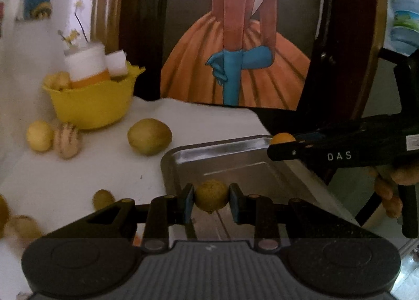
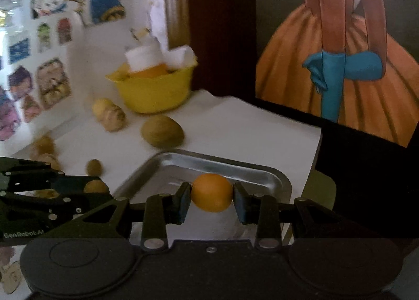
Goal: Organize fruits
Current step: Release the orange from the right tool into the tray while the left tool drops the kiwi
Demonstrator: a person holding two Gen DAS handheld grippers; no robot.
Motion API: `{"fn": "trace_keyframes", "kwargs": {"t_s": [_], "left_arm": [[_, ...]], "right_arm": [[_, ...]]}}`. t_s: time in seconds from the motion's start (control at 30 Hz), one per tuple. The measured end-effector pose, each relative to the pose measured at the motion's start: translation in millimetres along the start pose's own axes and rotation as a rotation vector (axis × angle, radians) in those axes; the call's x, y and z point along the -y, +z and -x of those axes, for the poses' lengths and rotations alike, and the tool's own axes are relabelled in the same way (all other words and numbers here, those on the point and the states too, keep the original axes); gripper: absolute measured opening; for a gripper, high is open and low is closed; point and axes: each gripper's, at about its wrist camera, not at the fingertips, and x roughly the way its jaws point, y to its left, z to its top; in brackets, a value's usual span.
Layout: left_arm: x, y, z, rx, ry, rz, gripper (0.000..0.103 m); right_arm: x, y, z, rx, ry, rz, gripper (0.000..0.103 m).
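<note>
Left tongs (image 1: 211, 199) — yellow-green fruit (image 1: 211, 195) gripped

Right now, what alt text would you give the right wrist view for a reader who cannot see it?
The right gripper grips a round orange fruit over a metal tray on a white table. Behind lie a large greenish fruit, smaller yellowish fruits and a yellow bowl. The left gripper enters at left, holding a small yellow-green fruit.

Leaning against the back: a framed painting (image 1: 235, 38) of an orange gown and blue gloves.
Covering the table, a white cloth (image 1: 104, 169); lining the left wall, cartoon stickers (image 2: 52, 38).
</note>
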Motion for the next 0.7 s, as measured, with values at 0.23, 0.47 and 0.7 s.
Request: {"fn": "trace_keyframes", "kwargs": {"t_s": [0.23,0.47,0.7], "left_arm": [[-5.6,3.0,-35.7,-0.023,-0.015,0.021,0.031],[-4.1,2.6,-47.1,-0.049,-0.002,0.016,0.031],[-6.1,1.6,-48.7,-0.057,0.013,0.034,0.031]], "right_arm": [[6.9,4.0,-30.9,-0.024,-0.01,-0.026,0.037],[7.6,5.7,-35.8,-0.018,-0.009,-0.032,0.037],[6.6,5.4,-34.5,-0.019,-0.011,-0.029,0.037]]}}
